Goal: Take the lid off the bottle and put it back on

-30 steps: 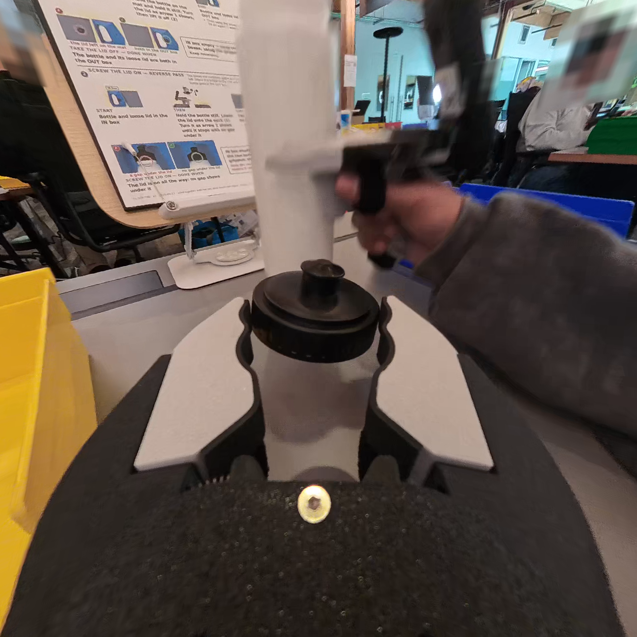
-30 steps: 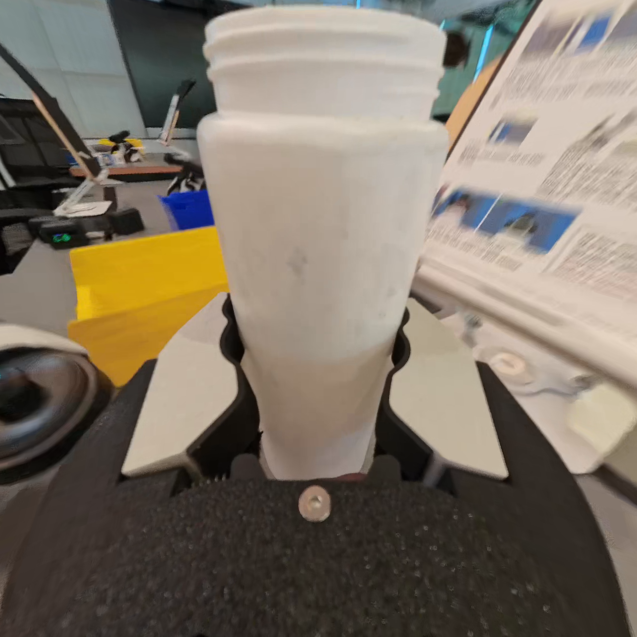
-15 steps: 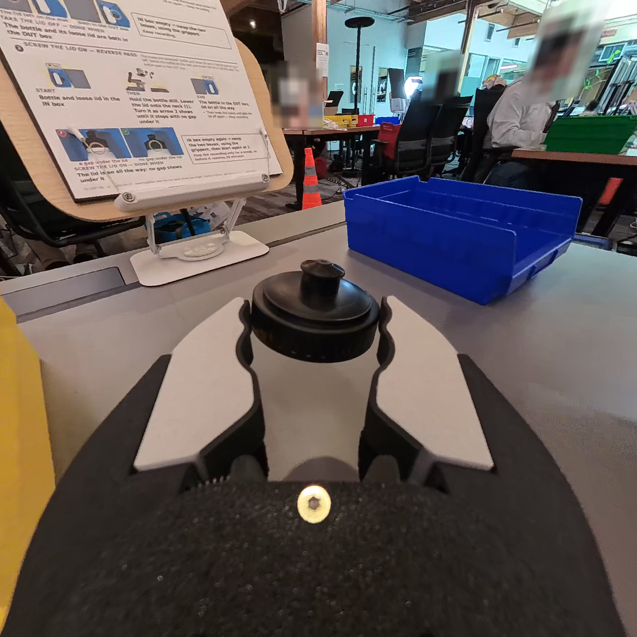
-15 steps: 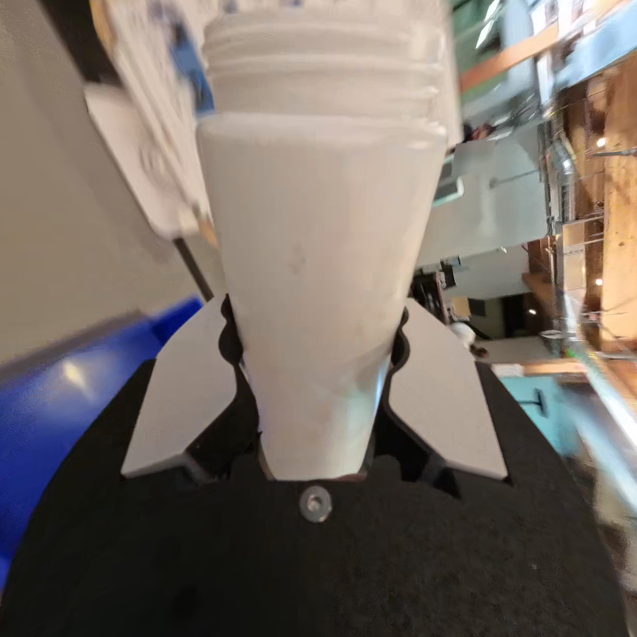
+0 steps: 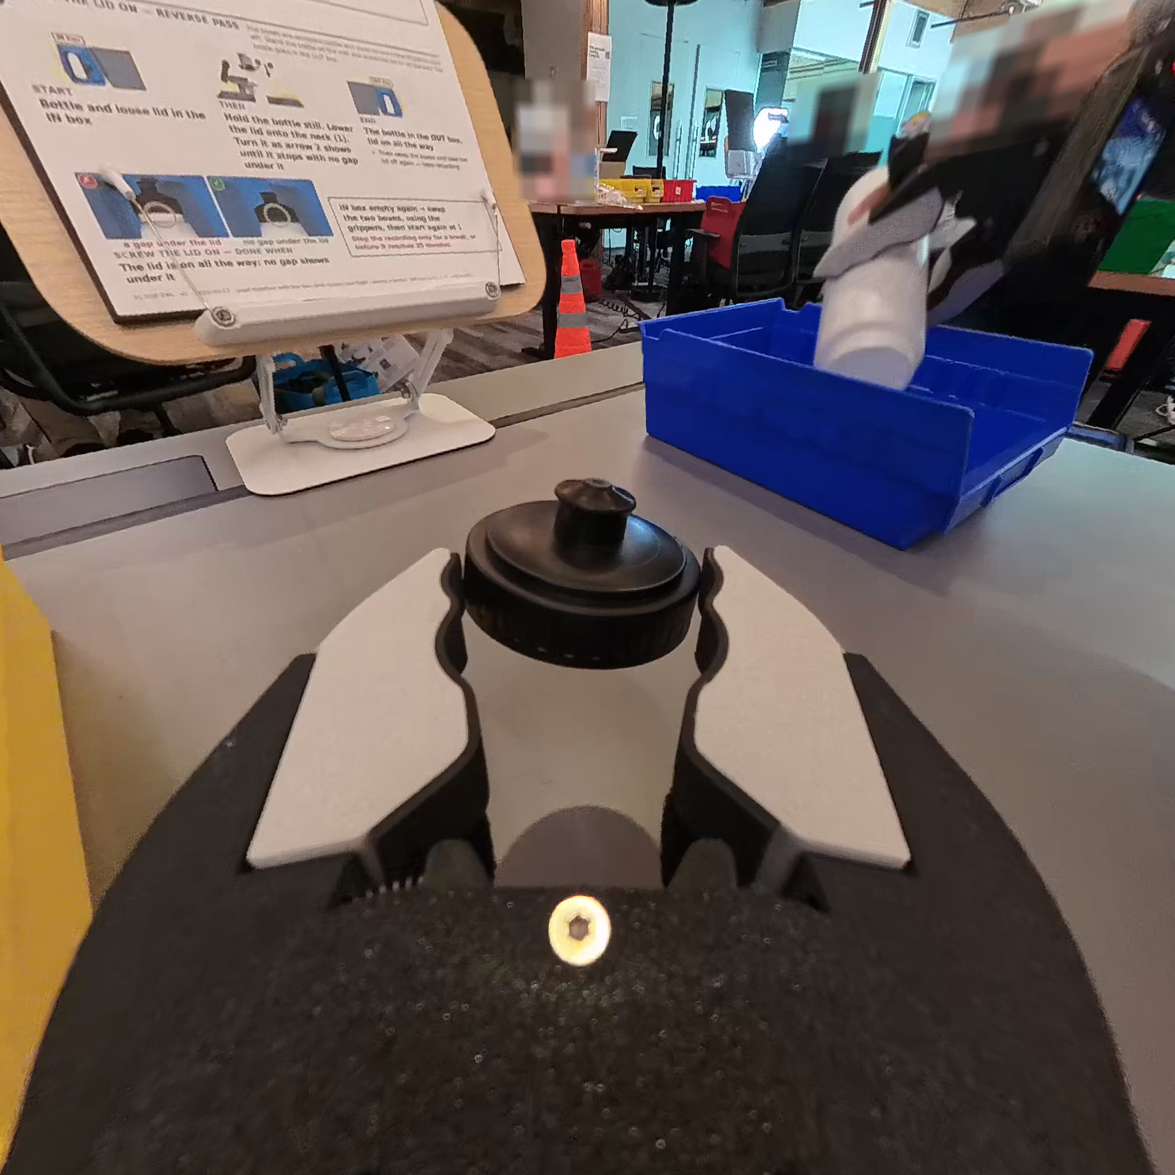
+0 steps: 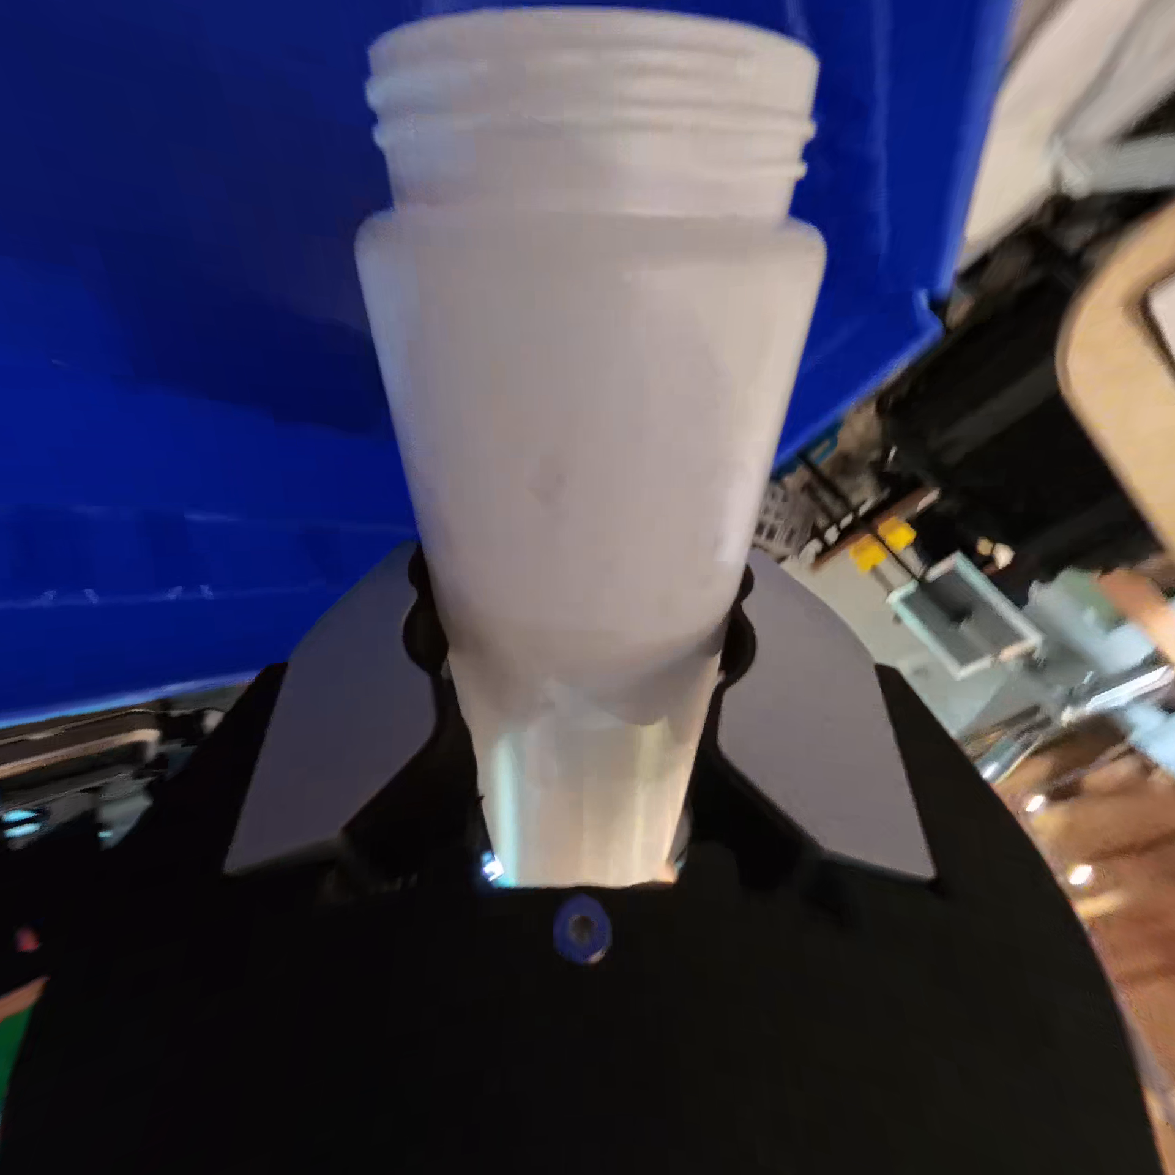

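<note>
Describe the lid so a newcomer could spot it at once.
Start from the grey table, with the blue bin at the far right and the stand with the instruction sheet at the far left. Nearer than both, the lid sits pinched between the left gripper's white fingers. It is the only round black piece, ribbed at the rim, with a knob on top.

The lid (image 5: 580,588) looks like black plastic, smooth and faintly glossy on top, with fine ribbing round its rim. The bottle (image 6: 588,381) is matt, milky white plastic with moulded threads at the neck. The blue bin (image 5: 820,432) is smooth, slightly shiny plastic. The table (image 5: 954,667) has a dull grey, even finish. The stand's board (image 5: 502,210) looks like pale wood, carrying a white paper sheet (image 5: 254,146).
</note>
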`<state>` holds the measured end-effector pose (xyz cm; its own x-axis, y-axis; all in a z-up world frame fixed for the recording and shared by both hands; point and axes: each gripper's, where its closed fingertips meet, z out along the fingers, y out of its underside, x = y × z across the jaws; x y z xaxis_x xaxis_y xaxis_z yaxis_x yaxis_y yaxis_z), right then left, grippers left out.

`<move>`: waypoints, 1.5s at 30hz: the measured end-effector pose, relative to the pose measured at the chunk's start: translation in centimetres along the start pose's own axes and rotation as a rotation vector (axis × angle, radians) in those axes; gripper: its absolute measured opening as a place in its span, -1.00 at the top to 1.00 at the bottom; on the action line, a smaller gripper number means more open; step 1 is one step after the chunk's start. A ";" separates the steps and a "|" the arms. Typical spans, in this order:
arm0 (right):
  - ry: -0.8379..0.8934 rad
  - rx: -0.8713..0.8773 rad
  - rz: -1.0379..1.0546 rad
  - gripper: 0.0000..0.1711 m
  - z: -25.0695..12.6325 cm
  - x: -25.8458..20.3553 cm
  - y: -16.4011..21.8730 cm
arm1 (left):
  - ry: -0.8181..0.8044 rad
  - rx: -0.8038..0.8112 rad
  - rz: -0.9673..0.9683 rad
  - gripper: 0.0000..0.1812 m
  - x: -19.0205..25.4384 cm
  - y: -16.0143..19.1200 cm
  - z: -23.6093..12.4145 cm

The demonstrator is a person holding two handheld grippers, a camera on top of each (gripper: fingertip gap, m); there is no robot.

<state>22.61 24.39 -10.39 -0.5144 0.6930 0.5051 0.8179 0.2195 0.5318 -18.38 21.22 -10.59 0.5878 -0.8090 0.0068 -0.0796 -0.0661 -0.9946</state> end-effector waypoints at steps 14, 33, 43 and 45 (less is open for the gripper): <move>-0.031 0.150 -0.120 -0.12 6.9 -1.6 -7.1 | 0.029 0.007 0.039 0.23 0.5 -0.1 0.2; 0.054 0.717 1.421 0.01 -12.1 5.2 -15.1 | 0.483 0.277 -0.143 0.23 4.7 -5.4 -2.3; -0.217 1.591 1.288 0.02 -20.2 12.4 -31.4 | 0.810 0.173 -0.358 0.23 7.4 -5.1 -3.7; -0.278 1.635 1.267 0.01 -20.5 12.8 -32.4 | 0.828 0.160 -0.344 0.23 7.8 -4.8 -3.8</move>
<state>-15.78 12.07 -7.21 0.2996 0.9422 -0.1501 0.1142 -0.1916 -0.9748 -16.51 13.03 -5.35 -0.2130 -0.9246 0.3158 0.1426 -0.3492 -0.9261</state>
